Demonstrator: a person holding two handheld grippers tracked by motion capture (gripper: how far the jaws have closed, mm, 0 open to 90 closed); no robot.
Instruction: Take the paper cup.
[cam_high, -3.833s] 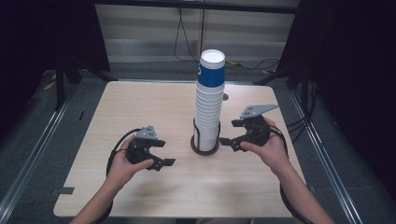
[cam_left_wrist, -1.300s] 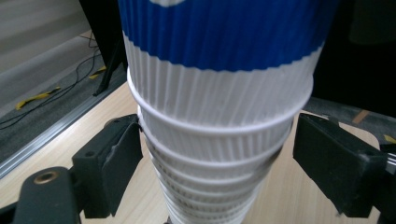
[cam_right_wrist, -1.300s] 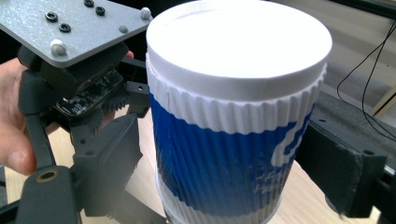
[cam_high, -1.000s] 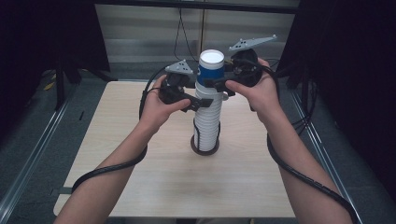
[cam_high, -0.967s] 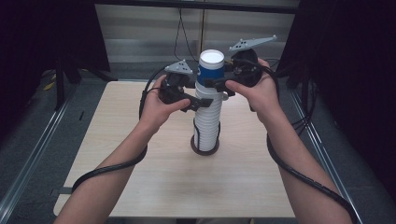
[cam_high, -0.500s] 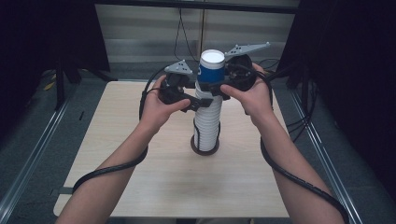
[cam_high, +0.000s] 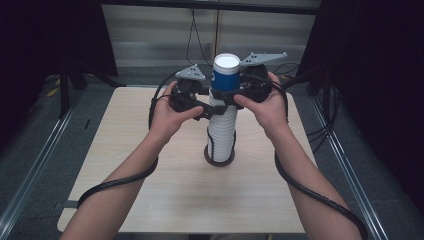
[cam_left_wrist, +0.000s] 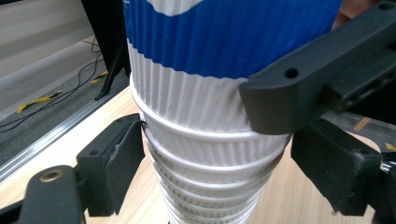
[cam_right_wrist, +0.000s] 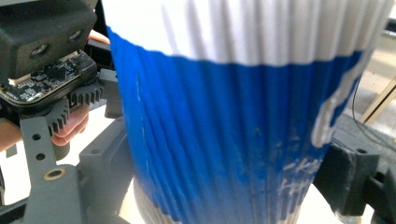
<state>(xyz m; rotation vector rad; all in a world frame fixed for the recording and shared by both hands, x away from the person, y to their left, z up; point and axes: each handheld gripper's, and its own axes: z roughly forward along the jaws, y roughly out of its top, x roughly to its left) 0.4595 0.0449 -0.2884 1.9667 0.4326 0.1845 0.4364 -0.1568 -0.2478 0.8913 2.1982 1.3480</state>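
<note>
A tall stack of ribbed white paper cups (cam_high: 221, 131) stands on a black ring base (cam_high: 219, 159) mid-table. Its top cup (cam_high: 226, 75) is blue and white. My left gripper (cam_high: 206, 106) holds the stack from the left just under the top cup. In the left gripper view my left gripper (cam_left_wrist: 219, 172) has one pad (cam_left_wrist: 122, 158) touching the cup rims and the other jaw close on the far side. My right gripper (cam_high: 235, 95) comes from the right. The right gripper view puts my right gripper (cam_right_wrist: 229, 172) with its jaws on both sides of the blue cup (cam_right_wrist: 224, 140).
The wooden table (cam_high: 150, 200) ends in a metal rail (cam_high: 30, 175) on the left and another on the right. Cables (cam_high: 120, 182) trail from both grippers along the forearms. Dark stands and floor cables lie behind the table.
Both grippers rose from the table to the top of the stack. In the last second the right gripper tipped level and settled lower around the top cup; the left stayed put.
</note>
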